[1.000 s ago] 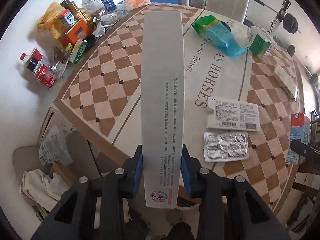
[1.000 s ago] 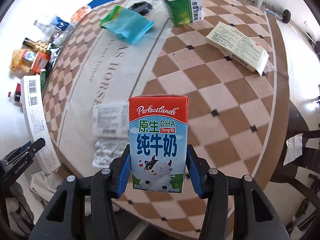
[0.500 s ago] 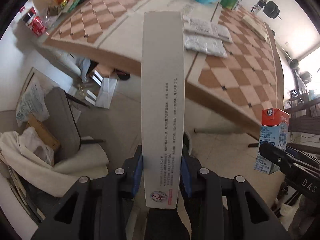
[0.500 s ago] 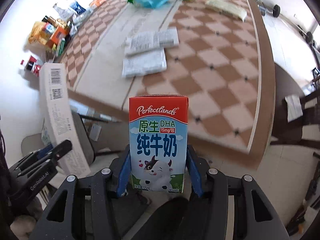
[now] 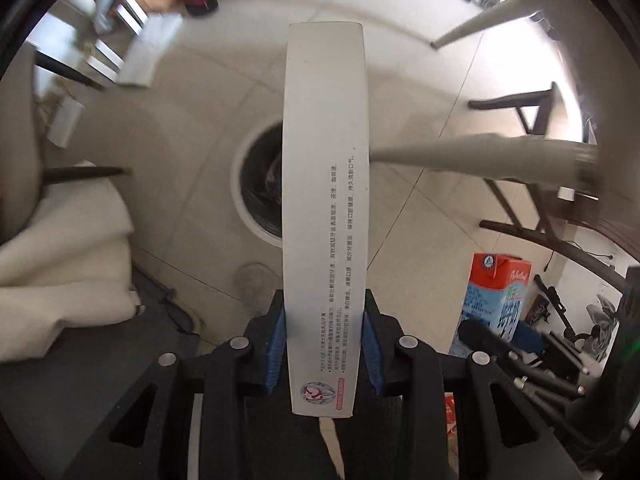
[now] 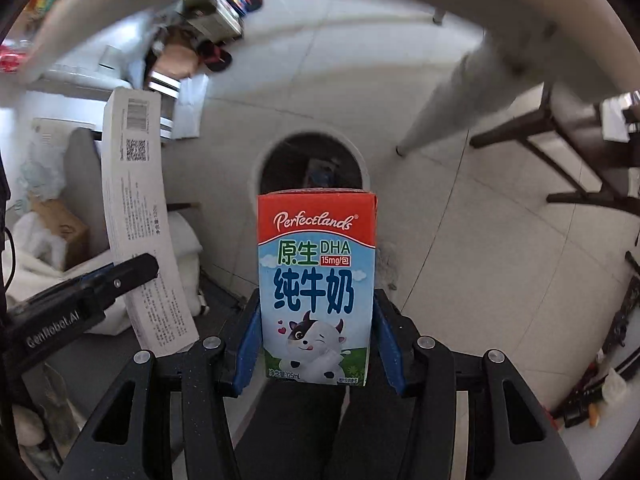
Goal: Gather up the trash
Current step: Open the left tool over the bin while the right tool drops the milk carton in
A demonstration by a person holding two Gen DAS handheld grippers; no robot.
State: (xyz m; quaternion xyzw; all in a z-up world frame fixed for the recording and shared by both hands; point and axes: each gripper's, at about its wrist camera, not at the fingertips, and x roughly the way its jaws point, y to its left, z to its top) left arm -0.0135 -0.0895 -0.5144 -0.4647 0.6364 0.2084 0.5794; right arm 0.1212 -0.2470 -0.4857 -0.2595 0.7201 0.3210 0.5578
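Both grippers held trash above a round white bin on the tiled floor.

On the left, the left gripper [image 5: 324, 344] was clamped on a long white carton [image 5: 325, 184], which stood upright over the bin [image 5: 256, 184]. To the right, the right gripper [image 6: 317, 340] was clamped on a small milk carton [image 6: 317, 280], upright and near the bin's [image 6: 310, 160] near rim. A blurred pale table leg [image 6: 448, 96] slanted at far right.
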